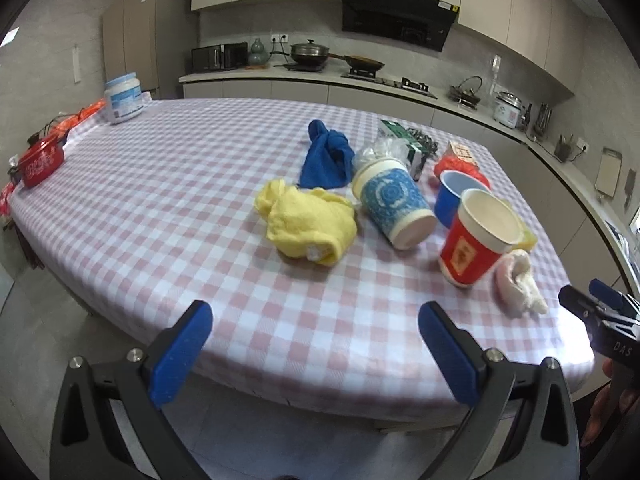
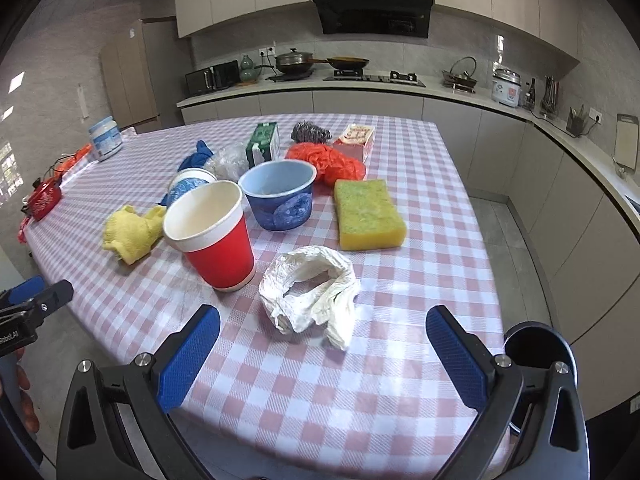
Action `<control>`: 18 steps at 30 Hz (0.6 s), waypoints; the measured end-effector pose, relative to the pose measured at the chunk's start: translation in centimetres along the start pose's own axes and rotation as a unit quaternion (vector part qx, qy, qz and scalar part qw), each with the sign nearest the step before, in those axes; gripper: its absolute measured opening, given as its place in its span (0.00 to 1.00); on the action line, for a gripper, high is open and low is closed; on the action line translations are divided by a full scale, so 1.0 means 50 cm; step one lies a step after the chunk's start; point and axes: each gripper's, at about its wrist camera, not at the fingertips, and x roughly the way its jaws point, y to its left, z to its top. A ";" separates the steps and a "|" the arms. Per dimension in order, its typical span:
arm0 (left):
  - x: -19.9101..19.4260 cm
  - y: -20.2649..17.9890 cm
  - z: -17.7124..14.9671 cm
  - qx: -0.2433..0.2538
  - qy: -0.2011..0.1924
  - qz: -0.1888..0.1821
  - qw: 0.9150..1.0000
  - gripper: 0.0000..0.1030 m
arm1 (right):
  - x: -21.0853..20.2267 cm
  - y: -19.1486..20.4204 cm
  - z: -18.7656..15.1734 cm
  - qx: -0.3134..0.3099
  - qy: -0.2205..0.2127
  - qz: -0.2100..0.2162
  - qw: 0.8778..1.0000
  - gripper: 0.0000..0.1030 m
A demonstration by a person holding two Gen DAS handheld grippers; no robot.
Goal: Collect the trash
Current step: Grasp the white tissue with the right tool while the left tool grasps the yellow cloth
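while both claws hang spread at near table edge, left gripper [image 1: 316, 348] and right gripper [image 2: 322, 354] empty; crumpled white paper [image 2: 310, 296] lies just beyond right gripper, red cup [image 2: 212, 236] to its left.

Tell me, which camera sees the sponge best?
The right wrist view: the sponge lies in the open there, its top and front side showing. In the left wrist view only a yellow sliver peeks out behind the red cup.

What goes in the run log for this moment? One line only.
task: collect trash | left gripper: open, empty | right gripper: open, facing crumpled white paper | red cup: upright
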 end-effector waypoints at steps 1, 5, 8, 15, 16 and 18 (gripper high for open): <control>0.015 0.006 0.005 0.003 0.001 -0.001 1.000 1.00 | 0.015 0.004 0.002 0.003 0.003 -0.004 1.000 1.00; 0.076 0.033 0.023 -0.006 0.021 -0.024 0.999 1.00 | 0.062 0.016 0.004 0.013 0.013 -0.022 1.000 1.00; 0.106 0.040 0.035 -0.005 0.020 -0.028 0.999 0.98 | 0.094 0.021 0.003 0.021 0.022 -0.027 0.999 1.00; 0.163 0.028 0.071 0.008 0.016 -0.049 0.999 0.92 | 0.153 0.014 0.004 0.036 0.035 -0.053 0.997 0.96; 0.168 0.025 0.073 0.011 0.016 -0.051 0.998 0.90 | 0.160 0.011 0.006 0.040 0.037 -0.053 0.997 0.92; 0.187 0.015 0.077 0.026 0.024 -0.049 0.998 0.79 | 0.167 0.008 0.006 0.043 0.040 -0.051 0.997 0.83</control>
